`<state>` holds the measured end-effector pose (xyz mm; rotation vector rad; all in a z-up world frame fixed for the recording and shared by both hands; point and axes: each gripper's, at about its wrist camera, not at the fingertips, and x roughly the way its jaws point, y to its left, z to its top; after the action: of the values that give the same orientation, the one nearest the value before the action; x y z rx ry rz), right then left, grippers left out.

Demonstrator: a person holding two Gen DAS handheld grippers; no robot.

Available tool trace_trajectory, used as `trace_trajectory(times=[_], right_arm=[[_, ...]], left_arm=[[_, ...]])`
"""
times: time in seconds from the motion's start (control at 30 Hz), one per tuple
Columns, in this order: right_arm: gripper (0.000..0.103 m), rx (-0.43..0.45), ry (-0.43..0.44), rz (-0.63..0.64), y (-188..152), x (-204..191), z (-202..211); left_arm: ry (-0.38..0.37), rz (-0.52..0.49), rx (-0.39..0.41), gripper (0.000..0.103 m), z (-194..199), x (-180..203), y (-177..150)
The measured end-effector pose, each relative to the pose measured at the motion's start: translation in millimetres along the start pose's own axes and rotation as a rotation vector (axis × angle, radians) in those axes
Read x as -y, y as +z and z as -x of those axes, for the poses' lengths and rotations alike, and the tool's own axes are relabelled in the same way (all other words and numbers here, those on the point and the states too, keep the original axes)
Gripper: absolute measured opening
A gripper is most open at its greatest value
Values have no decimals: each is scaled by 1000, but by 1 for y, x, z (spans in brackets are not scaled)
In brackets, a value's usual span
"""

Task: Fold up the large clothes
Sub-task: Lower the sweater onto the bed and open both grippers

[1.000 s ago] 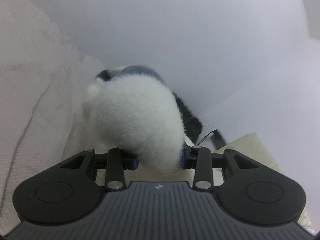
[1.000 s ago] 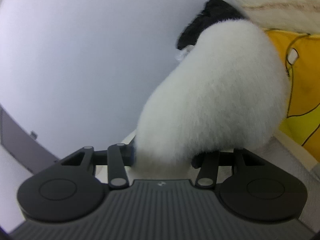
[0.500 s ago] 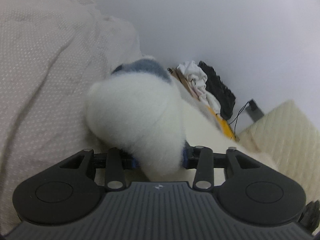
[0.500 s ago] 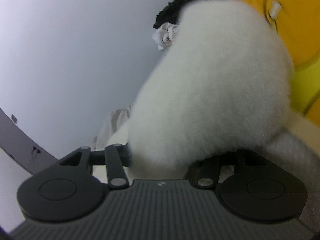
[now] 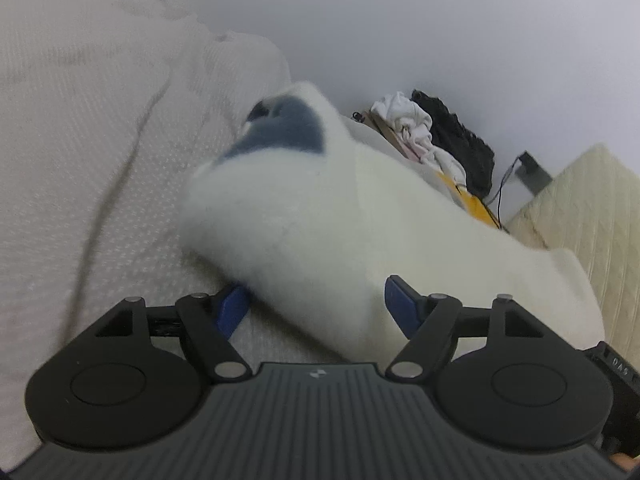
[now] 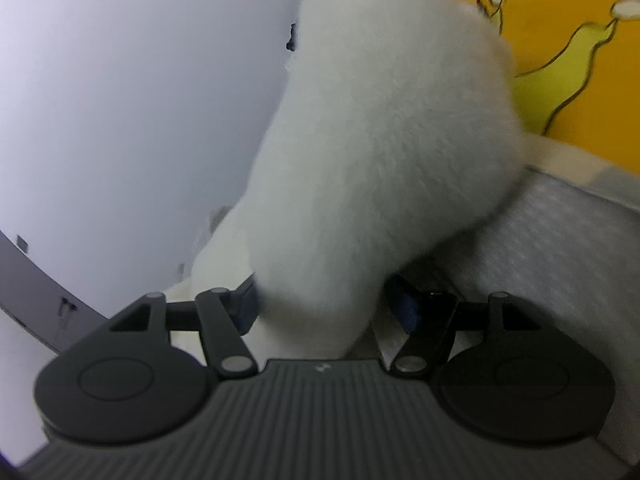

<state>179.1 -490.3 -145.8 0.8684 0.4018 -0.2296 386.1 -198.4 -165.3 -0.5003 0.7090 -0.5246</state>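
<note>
Fleece is filling both views: a white fluffy garment [image 5: 320,216] is lying on the pale dotted bedspread [image 5: 80,140], its long axis running from the left gripper [image 5: 316,300] up and away toward a blue-grey patch [image 5: 284,132] at its far end. No container is showing in either view. Beyond the garment, near the wall, a crumpled white cloth [image 5: 412,128] and a black fuzzy item [image 5: 460,140] are sitting in a loose heap (what they rest on is too small to make out), and a quilted cream surface [image 5: 580,216] is rising at the right.

The left gripper's blue-padded fingers [image 5: 232,306] are standing wide apart, one on each side of the fleece; the left pad is looking clear of it, the right pad is sitting at the fabric's edge, so nothing is being pinched.

In the right wrist view the same garment [image 6: 380,140] is bulging upward from the right gripper [image 6: 328,308], blurred and covering much of the frame. Its fingers [image 6: 406,312] are also spread, with the fleece passing between them and hiding the left pad's tip; whether the pads are pressing the fabric I cannot tell. A yellow printed cloth [image 6: 580,40] is showing behind, cut off by the frame edge, and a grey textured sheet [image 6: 560,240] is lying below it.
</note>
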Motion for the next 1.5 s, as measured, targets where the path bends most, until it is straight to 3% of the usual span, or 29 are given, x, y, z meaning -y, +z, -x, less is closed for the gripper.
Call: trace_trajectory(times=[0.17, 0.43, 0.67, 1.07, 1.3, 1.5], right_arm=[[68, -9, -28, 62, 1, -22, 32], [69, 81, 43, 183, 4, -70, 112], [69, 151, 87, 306, -7, -110, 187], [69, 257, 146, 497, -51, -161, 306], [69, 286, 149, 580, -86, -170, 344], [69, 280, 132, 628, -108, -164, 352]], left_arm=[[29, -71, 5, 77, 41, 31, 11], [12, -187, 57, 77, 131, 93, 32], [22, -306, 111, 78, 212, 141, 27], [18, -467, 195, 93, 335, 193, -22], [29, -524, 228, 97, 381, 206, -57], [52, -543, 248, 100, 404, 205, -84]])
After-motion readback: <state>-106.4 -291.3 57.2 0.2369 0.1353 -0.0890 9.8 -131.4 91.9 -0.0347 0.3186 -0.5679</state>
